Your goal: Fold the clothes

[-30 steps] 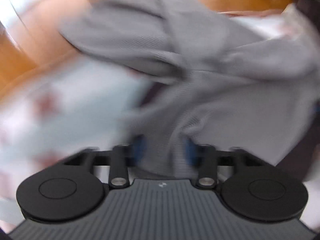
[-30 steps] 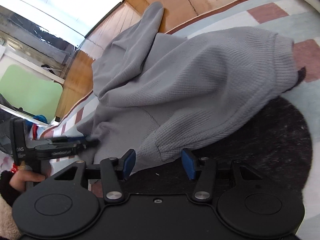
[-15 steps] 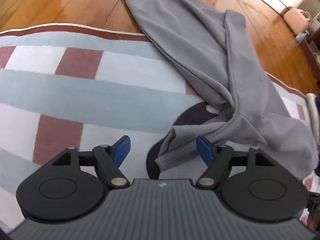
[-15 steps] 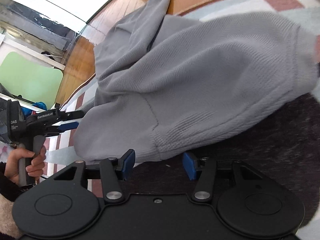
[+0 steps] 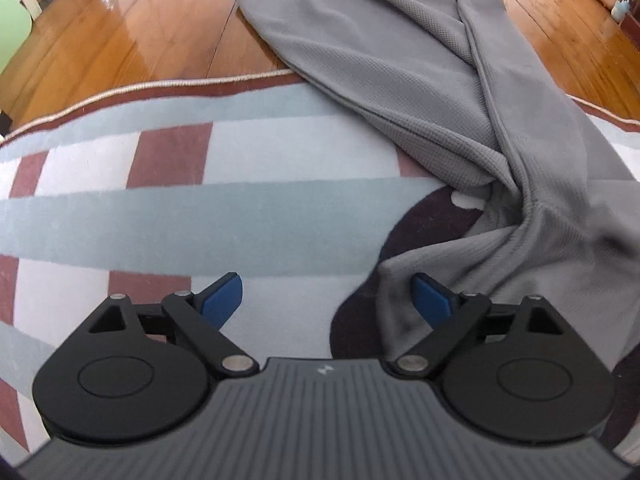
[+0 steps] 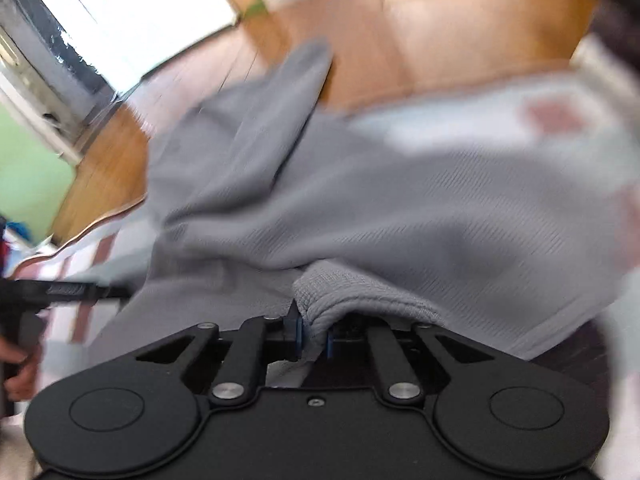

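The left gripper (image 5: 326, 294) hangs released over the striped rug (image 5: 200, 220). Rightward, the grey knit garment (image 5: 420, 80) sprawls onto the wooden floor (image 5: 140, 32), its ribbed hem (image 6: 352, 292) clenched by the right gripper (image 6: 314, 336). Pull gently, keeping the hem flat.

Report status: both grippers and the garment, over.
Left gripper open, garment edge by its right finger. Right gripper shut on grey garment hem. Garment crumpled, unfolded, half on striped rug. Nothing blocking.
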### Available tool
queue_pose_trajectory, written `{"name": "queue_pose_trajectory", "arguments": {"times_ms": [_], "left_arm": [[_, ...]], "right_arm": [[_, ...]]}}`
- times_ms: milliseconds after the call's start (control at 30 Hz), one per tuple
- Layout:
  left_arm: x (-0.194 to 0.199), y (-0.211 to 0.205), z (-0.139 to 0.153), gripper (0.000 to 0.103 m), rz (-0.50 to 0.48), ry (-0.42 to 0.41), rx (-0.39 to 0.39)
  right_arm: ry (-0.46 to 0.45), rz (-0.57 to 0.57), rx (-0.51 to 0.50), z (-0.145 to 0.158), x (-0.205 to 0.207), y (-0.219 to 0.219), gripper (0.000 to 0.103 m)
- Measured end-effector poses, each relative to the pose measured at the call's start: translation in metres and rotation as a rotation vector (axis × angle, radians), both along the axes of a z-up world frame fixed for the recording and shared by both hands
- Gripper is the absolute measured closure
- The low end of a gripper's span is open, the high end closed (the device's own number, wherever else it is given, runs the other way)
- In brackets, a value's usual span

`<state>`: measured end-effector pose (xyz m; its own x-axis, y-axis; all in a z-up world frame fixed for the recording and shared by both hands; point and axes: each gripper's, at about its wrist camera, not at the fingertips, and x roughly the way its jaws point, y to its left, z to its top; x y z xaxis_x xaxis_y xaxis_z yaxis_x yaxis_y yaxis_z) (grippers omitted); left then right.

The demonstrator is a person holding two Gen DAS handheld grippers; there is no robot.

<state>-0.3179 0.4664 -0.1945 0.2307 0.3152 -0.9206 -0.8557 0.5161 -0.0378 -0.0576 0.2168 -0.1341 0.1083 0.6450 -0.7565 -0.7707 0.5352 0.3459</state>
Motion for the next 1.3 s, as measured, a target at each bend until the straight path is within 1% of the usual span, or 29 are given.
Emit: {"name": "queue_pose_trajectory", "arguments": {"times_ms": [67, 100, 200, 233, 300, 367, 433, 467, 500, 533, 567, 600, 667, 700, 767, 833, 867, 900, 933, 967, 1033, 1167, 1200, 1267, 1300], "left_arm": [[-0.001, -0.001, 0.003, 0.011, -0.005, -0.043, -0.014], [0.000, -0.002, 0.006, 0.011, -0.009, -0.067, -0.019], [0.008, -0.004, 0.008, 0.011, -0.039, -0.125, -0.032], [0.010, -0.005, 0.009, 0.011, -0.049, -0.145, -0.036], [0.019, -0.009, 0.009, 0.011, -0.081, -0.156, -0.029], [0.025, -0.017, 0.016, 0.011, -0.128, -0.174, 0.012], [0.030, -0.025, 0.023, 0.013, -0.177, -0.192, 0.055], [0.033, -0.029, 0.026, 0.021, -0.201, -0.201, 0.076], [0.035, -0.033, 0.030, 0.038, -0.225, -0.210, 0.098], [0.038, -0.037, 0.034, 0.044, -0.249, -0.219, 0.119], [0.044, -0.043, 0.036, 0.046, -0.291, -0.231, 0.134], [0.049, -0.047, 0.036, 0.047, -0.330, -0.236, 0.131], [0.063, -0.055, 0.028, 0.052, -0.404, -0.231, 0.092], [0.070, -0.059, 0.024, 0.052, -0.441, -0.228, 0.072], [0.080, -0.064, 0.011, 0.052, -0.474, -0.155, 0.058], [0.086, -0.065, -0.003, 0.052, -0.457, -0.071, 0.079], [0.087, -0.061, -0.007, 0.053, -0.439, -0.070, 0.085], [0.085, -0.055, -0.006, 0.081, -0.413, -0.096, 0.071], [0.082, -0.049, -0.003, 0.094, -0.388, -0.124, 0.056], [0.080, -0.043, -0.001, 0.096, -0.362, -0.152, 0.040], [0.072, -0.037, 0.006, 0.096, -0.324, -0.179, 0.074], [0.061, -0.029, 0.018, 0.095, -0.245, -0.221, 0.084], [0.058, -0.029, 0.022, 0.095, -0.213, -0.199, 0.117], [0.052, -0.028, 0.028, 0.094, -0.185, -0.091, 0.256], [0.049, -0.028, 0.031, 0.086, -0.172, -0.035, 0.327]], "right_arm": [[-0.154, 0.005, -0.034, 0.011, 0.001, -0.003, 0.094], [-0.205, 0.023, -0.058, 0.012, 0.003, -0.002, 0.094], [-0.224, 0.031, -0.103, 0.004, 0.011, 0.002, 0.093], [-0.215, 0.030, -0.115, 0.001, 0.012, 0.003, 0.093], [-0.230, 0.024, -0.118, -0.003, 0.007, 0.003, 0.093], [-0.254, 0.030, -0.124, -0.006, 0.003, 0.003, 0.093], [-0.273, 0.040, -0.135, -0.008, 0.000, 0.004, 0.093], [-0.272, 0.040, -0.135, -0.008, -0.001, 0.005, 0.093], [-0.270, 0.041, -0.135, -0.008, -0.001, 0.006, 0.093], [-0.268, 0.041, -0.135, -0.008, -0.002, 0.007, 0.093], [-0.263, 0.040, -0.134, -0.008, -0.001, 0.007, 0.093], [-0.258, 0.039, -0.134, -0.008, 0.000, 0.007, 0.093], [-0.254, 0.037, -0.133, -0.008, 0.001, 0.007, 0.093], [-0.252, 0.035, -0.133, -0.008, 0.001, 0.007, 0.093], [-0.249, 0.032, -0.135, -0.009, 0.001, 0.008, 0.093], [-0.253, 0.034, -0.136, -0.009, 0.001, 0.010, 0.093], [-0.256, 0.038, -0.136, -0.008, 0.001, 0.010, 0.093], [-0.262, 0.044, -0.134, -0.008, 0.000, 0.010, 0.092], [-0.267, 0.050, -0.132, -0.008, -0.001, 0.010, 0.092], [-0.273, 0.057, -0.131, -0.007, -0.002, 0.010, 0.092], [-0.288, 0.071, -0.131, -0.007, -0.005, 0.010, 0.092], [-0.328, 0.101, -0.141, -0.007, -0.012, 0.013, 0.092], [-0.350, 0.106, -0.154, -0.008, -0.014, 0.015, 0.093], [-0.381, 0.111, -0.179, -0.011, -0.016, 0.018, 0.093], [-0.377, 0.108, -0.180, -0.011, -0.016, 0.019, 0.093]]}}
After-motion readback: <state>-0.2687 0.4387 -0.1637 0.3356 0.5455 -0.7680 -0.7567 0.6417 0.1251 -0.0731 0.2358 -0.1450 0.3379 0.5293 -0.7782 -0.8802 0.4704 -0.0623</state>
